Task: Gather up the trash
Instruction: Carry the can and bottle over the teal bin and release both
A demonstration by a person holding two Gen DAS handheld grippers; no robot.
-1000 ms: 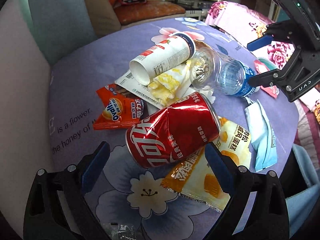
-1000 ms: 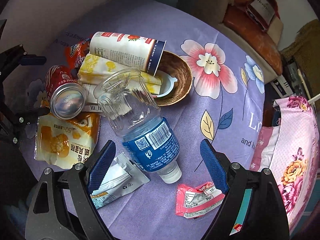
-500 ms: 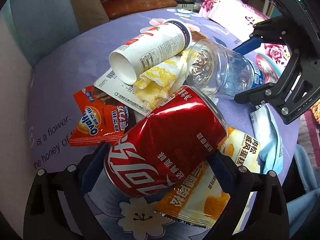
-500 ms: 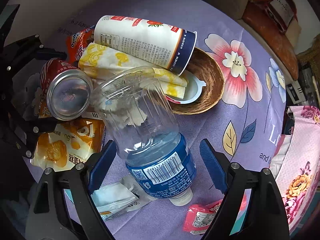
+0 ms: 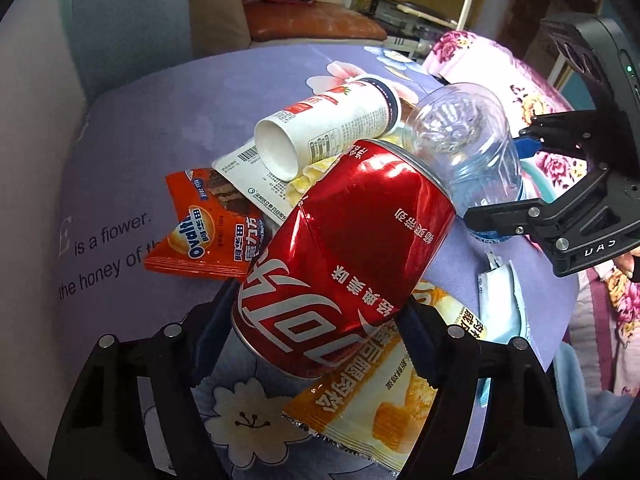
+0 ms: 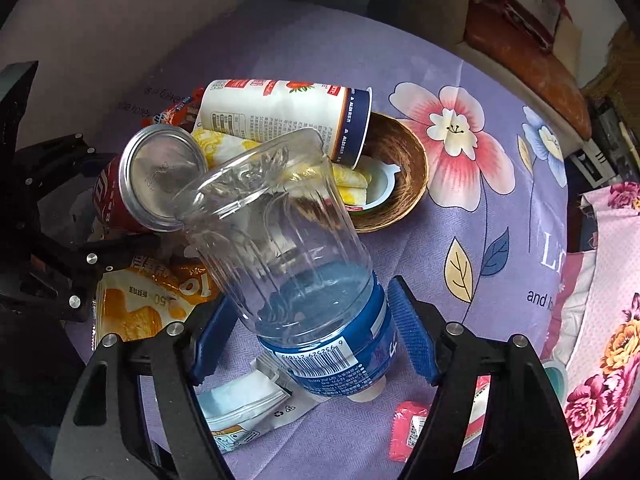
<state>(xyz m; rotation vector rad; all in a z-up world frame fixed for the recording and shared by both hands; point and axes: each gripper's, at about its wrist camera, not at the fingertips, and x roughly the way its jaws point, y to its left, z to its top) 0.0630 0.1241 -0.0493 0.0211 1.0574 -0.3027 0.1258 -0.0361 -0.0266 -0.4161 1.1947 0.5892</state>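
My left gripper [image 5: 314,326] is shut on a dented red cola can [image 5: 344,256] and holds it tilted above the purple tablecloth [image 5: 152,128]. My right gripper [image 6: 310,334] is shut on a clear plastic bottle [image 6: 280,236] at its blue label, base up and tilted away. In the right wrist view the can [image 6: 160,178] shows its silver bottom next to the bottle. In the left wrist view the bottle [image 5: 460,136] is behind the can, with the right gripper [image 5: 516,180] on it.
A white yogurt cup [image 6: 288,116] lies on its side over a yellow wrapper and a brown woven bowl [image 6: 404,176]. An orange Ovaltine packet [image 5: 208,232], a yellow snack bag [image 5: 376,412], a pale blue pouch [image 6: 244,400] and a pink sachet [image 6: 408,432] lie on the cloth.
Both grippers moved in and closed. The left took hold of the can and lifted it; the right took hold of the bottle and tipped its base up.
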